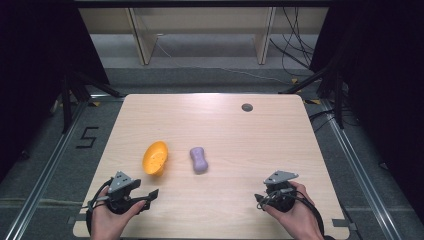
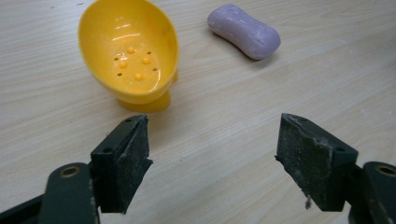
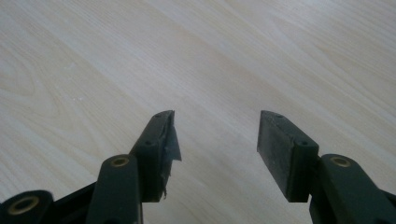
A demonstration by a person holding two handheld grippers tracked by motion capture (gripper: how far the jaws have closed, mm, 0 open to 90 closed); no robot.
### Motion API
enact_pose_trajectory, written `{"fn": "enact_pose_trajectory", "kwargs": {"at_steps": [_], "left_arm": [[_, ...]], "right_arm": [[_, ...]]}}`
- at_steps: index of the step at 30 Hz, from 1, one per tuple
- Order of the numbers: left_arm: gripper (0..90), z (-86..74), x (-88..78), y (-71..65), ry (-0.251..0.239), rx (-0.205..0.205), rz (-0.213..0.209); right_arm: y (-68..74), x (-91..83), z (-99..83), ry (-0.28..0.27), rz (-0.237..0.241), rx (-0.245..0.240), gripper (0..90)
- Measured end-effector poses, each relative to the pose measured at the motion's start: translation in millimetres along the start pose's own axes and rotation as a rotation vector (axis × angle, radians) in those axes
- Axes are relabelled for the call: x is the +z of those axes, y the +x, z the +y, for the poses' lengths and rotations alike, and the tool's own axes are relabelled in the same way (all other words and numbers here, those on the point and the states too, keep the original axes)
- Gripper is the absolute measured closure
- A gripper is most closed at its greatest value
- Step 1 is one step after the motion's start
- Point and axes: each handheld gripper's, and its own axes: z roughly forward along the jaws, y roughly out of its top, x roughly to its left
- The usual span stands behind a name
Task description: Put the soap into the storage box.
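Observation:
A yellow soap dish (image 1: 155, 157) lies tipped on its side left of the table's middle, its hollow with small drain holes (image 2: 130, 56) facing my left gripper. A purple bar of soap (image 1: 199, 159) lies flat just right of it, a short gap between them (image 2: 243, 31). My left gripper (image 1: 150, 198) rests near the front left edge, held in a hand, jaws wide open and empty (image 2: 212, 154). My right gripper (image 1: 260, 200) sits near the front right edge, also open with nothing between its jaws (image 3: 215, 140), above bare wood.
The light wooden table (image 1: 240, 145) has a small round grey cap (image 1: 247, 107) near its far edge. Black frame legs and cables stand on the floor beyond and beside the table. A "5" is marked on the floor at left (image 1: 88, 137).

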Motion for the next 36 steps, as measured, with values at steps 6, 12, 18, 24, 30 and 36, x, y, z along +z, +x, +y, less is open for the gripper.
{"fn": "enact_pose_trajectory", "kwargs": {"at_steps": [6, 12, 18, 24, 30, 36], "left_arm": [[27.9, 25.2, 1.7, -11.4, 0.035, 0.018, 0.001], [28.1, 61.8, 14.1, -27.7, 0.084, 0.045, 0.014], [26.7, 92.7, 38.9, -34.8, 0.176, 0.047, 0.035], [26.1, 115.1, 62.0, -39.4, 0.228, 0.044, 0.035], [25.1, 133.3, 86.1, -42.6, 0.299, 0.024, 0.052], [25.3, 141.3, 113.7, -48.3, 0.361, -0.051, 0.037]], "right_arm": [[-0.1, 0.7, 0.2, 0.003, -0.001, -0.004, 46.8], [0.7, 0.1, 0.6, 0.006, -0.008, -0.002, 46.7], [0.5, 0.6, -0.2, 0.022, 0.001, 0.02, 46.5], [-0.6, 1.1, -0.2, 0.011, -0.009, 0.008, 46.5], [-0.6, 1.2, -0.1, 0.014, -0.011, 0.009, 46.4], [-0.8, 1.3, -0.4, 0.014, -0.01, 0.008, 46.2]]}}
